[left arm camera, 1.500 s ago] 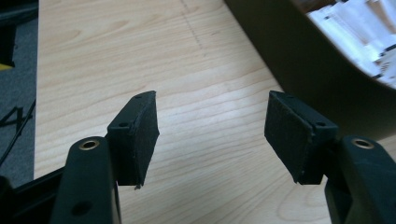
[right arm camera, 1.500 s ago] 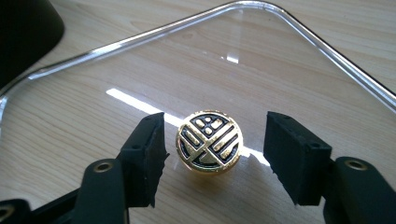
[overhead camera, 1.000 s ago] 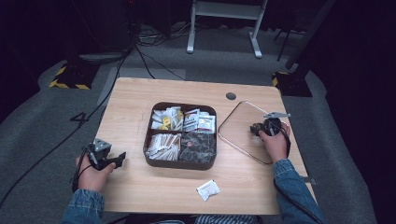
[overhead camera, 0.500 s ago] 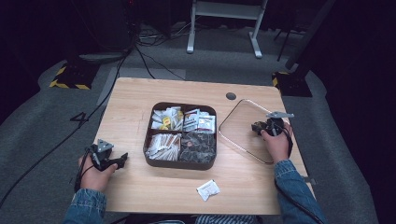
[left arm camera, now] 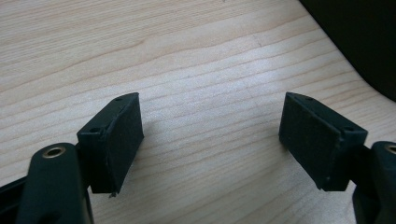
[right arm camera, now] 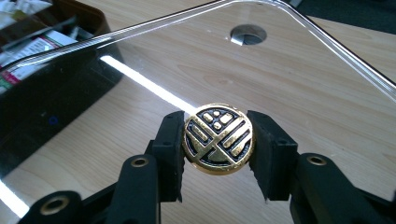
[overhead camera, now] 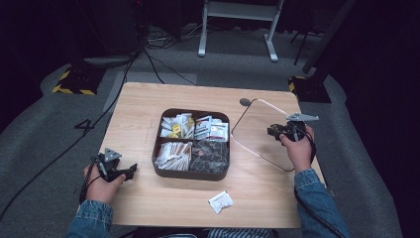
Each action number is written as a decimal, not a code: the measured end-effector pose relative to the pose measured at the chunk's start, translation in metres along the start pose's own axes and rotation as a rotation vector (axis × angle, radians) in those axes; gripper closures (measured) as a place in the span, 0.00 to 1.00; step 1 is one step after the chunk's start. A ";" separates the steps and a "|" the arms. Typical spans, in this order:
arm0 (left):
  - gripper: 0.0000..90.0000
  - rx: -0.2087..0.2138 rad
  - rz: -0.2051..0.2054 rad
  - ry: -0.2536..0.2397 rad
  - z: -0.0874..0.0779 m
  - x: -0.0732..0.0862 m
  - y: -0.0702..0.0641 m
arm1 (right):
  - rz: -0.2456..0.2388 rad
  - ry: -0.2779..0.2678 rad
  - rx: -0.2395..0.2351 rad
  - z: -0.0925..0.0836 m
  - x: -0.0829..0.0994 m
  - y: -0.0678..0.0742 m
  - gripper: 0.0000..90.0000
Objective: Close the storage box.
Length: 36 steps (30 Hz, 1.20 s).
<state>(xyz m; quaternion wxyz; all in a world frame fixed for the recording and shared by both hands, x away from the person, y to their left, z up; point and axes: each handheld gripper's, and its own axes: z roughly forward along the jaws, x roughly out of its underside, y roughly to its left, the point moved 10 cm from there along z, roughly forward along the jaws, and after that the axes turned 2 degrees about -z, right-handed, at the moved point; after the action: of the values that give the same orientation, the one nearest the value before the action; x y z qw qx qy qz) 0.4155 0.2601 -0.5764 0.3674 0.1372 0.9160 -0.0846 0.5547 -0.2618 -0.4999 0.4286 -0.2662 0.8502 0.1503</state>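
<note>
Between the right tongs [right arm camera: 217, 144] sits the gold-and-black knob [right arm camera: 218, 139] of the clear lid [right arm camera: 299, 84], clamped from both sides, with the lid hanging tilted just beside the brown box [overhead camera: 190, 144] of sachets. Keeping the lid level and squeezing steadily should stop it swinging. Off to the far side, the left tongs [left arm camera: 212, 135] gape empty over bare bench [left arm camera: 205, 56], having just been opening.
</note>
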 end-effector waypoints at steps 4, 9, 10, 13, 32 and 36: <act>0.22 -0.003 0.002 0.001 0.001 -0.001 0.000 | -0.026 0.000 -0.025 -0.004 -0.009 0.010 0.65; 0.18 0.010 0.009 0.010 0.001 0.000 -0.002 | -0.054 -0.013 -0.061 -0.013 -0.028 0.027 0.65; 0.18 0.010 0.009 0.010 0.001 0.000 -0.002 | -0.058 -0.015 -0.066 -0.014 -0.030 0.030 0.65; 0.18 0.010 0.009 0.010 0.001 0.000 -0.002 | -0.067 -0.027 -0.090 -0.017 -0.039 0.042 0.65; 0.18 0.005 0.005 0.009 0.003 -0.001 -0.001 | -0.194 -0.039 -0.233 -0.001 -0.086 0.135 0.65; 0.18 0.005 0.005 0.009 0.003 -0.001 -0.001 | -0.216 -0.034 -0.261 0.005 -0.093 0.152 0.65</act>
<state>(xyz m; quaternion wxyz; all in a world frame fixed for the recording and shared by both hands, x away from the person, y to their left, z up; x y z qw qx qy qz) 0.4178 0.2583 -0.5774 0.3633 0.1408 0.9170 -0.0854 0.5155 -0.1059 -0.4238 0.4187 -0.4069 0.7824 0.2168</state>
